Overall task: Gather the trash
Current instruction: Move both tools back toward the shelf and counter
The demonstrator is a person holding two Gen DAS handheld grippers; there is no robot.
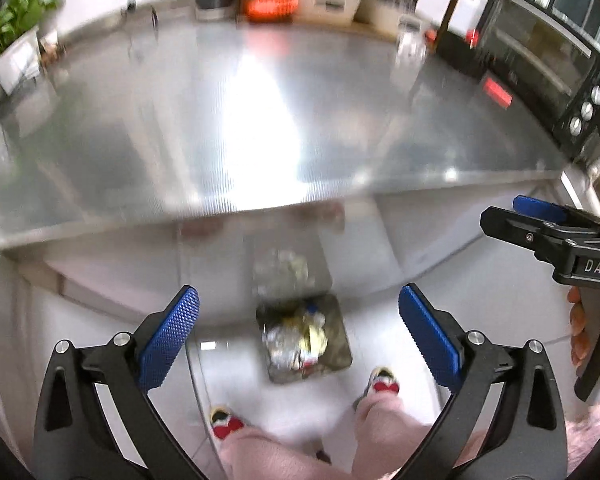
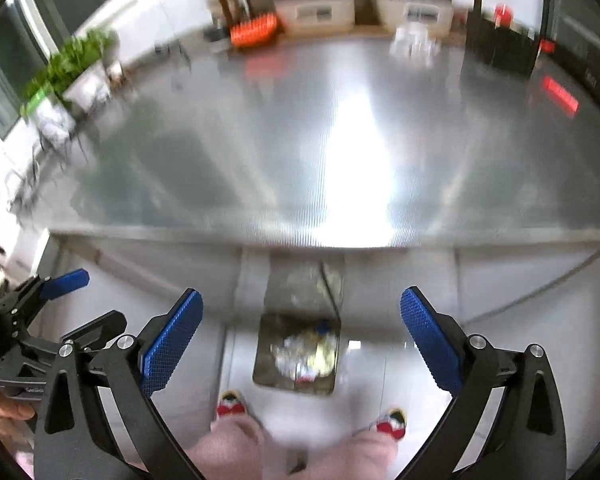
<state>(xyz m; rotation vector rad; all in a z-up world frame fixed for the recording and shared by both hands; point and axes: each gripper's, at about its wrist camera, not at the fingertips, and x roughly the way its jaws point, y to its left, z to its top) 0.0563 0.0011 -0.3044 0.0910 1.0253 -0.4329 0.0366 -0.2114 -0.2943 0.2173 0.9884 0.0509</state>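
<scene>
A: So, left gripper (image 1: 299,340) state?

B: Jaws were spread wide, blue pads (image 1: 168,336) at 9 and 3 o'clock of the gap, nothing between them. It pointed steeply down past the counter edge.

A: Right gripper (image 2: 301,340)?

B: Same. Jaws wide apart, no object between the pads (image 2: 430,340). In the left wrist view it showed at 3 o'clock, gripped by a hand (image 1: 588,332) at the frame edge.

A: Trash?

B: Trash (image 1: 300,340) sat in the bin (image 1: 342,354) on the floor: crumpled silvery, yellow and white scraps, with a bit of blue at 12 o'clock of the pile. Bin was square and open-topped, seen straight through the gap of both grippers. Too blurred to name single items.

A: Around the bin?

B: Person's feet in patterned slippers (image 1: 382,380) at 5 and 7 o'clock of the bin, pink trouser legs (image 1: 384,432) below them. Bin stood just in front of the steel counter's (image 1: 140,152) front panel, which mirrored it.

A: Counter top?

B: Bare steel with strong glare in the middle. Black oven (image 1: 548,68) with three knobs at 2 o'clock, orange object (image 1: 272,6) at 12, green plant (image 1: 8,28) at 10. All motion-blurred.
</scene>
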